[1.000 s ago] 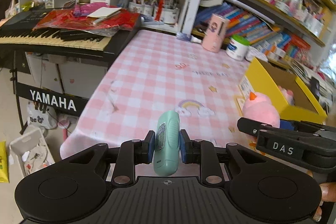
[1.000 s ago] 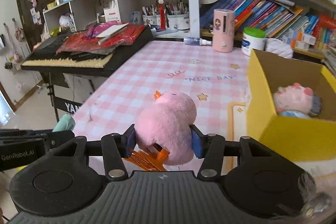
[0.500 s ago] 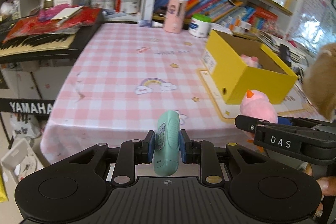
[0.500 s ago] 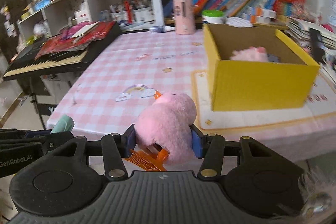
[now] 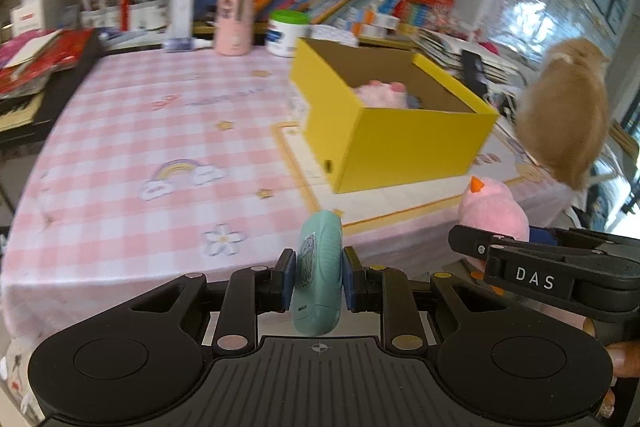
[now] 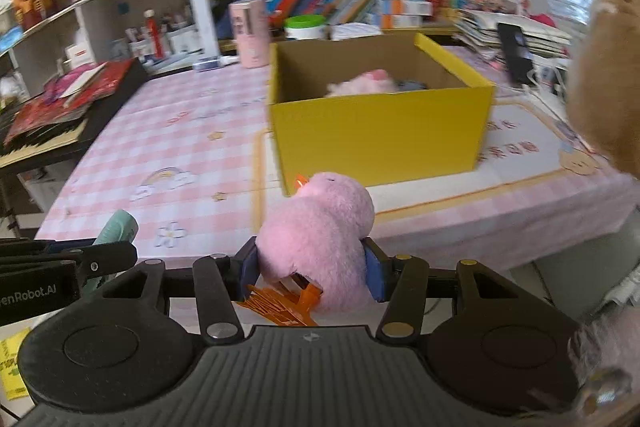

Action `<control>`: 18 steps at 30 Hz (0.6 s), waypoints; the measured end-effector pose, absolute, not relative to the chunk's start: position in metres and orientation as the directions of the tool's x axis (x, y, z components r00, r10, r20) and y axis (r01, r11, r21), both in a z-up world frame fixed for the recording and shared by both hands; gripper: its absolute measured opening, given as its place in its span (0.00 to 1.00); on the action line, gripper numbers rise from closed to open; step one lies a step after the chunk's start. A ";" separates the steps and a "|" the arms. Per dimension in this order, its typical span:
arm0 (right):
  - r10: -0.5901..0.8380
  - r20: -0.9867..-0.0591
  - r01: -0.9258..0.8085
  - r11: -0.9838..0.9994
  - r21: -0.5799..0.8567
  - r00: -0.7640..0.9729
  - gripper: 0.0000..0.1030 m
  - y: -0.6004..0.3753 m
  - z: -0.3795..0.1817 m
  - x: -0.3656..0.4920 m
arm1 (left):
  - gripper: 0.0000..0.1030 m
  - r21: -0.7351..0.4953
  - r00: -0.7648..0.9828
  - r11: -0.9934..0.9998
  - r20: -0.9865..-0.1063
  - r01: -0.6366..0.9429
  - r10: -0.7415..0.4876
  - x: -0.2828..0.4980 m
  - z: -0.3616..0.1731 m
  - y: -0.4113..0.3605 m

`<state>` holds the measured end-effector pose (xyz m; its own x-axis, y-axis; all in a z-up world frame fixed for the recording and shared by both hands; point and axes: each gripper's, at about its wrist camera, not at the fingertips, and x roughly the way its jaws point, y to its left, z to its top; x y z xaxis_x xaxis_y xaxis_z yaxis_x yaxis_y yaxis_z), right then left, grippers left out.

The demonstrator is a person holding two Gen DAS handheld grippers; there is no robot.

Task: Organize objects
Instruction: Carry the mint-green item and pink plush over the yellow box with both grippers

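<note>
A: Off the desk's (image 5: 120, 131) near edge, what is each hand-held gripper carrying?

B: Left hand-held gripper (image 5: 316, 283) is clamping the mint device (image 5: 318, 267), long axis pointing forward. Right hand-held gripper (image 6: 312, 267) is clenching the pink plush bird (image 6: 320, 231).

A: Target?

B: Yellow box (image 6: 380, 135) is sitting ahead near the desk's right edge; the right one appears nearer.

Both wrist views face the yellow box (image 5: 400, 143) (image 6: 380, 139) from nearby.
</note>
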<state>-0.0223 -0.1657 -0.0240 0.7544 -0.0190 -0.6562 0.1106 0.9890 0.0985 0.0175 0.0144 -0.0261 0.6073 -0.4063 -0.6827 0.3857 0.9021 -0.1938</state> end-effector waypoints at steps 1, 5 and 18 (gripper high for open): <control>-0.029 -0.657 0.123 0.988 0.098 0.754 0.48 -0.171 -0.024 -0.023 | 0.22 -0.193 0.602 0.897 -0.683 0.398 -0.414 0.019 -0.026 0.008; -0.058 -0.660 0.165 0.981 0.101 0.749 0.48 -0.194 -0.025 -0.022 | 0.22 -0.183 0.589 0.881 -0.682 0.437 -0.433 0.026 -0.026 -0.016; -0.078 -0.595 0.160 0.983 0.087 0.800 0.48 -0.259 -0.007 0.014 | 0.22 -0.154 0.671 0.869 -0.578 0.470 -0.465 0.060 0.008 -0.085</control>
<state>0.0135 -0.2595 -0.0073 0.8002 -0.0776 -0.5947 0.1604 0.9832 0.0874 0.0595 -0.0850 0.0076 0.6711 -0.4649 -0.5775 0.4695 0.8693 -0.1543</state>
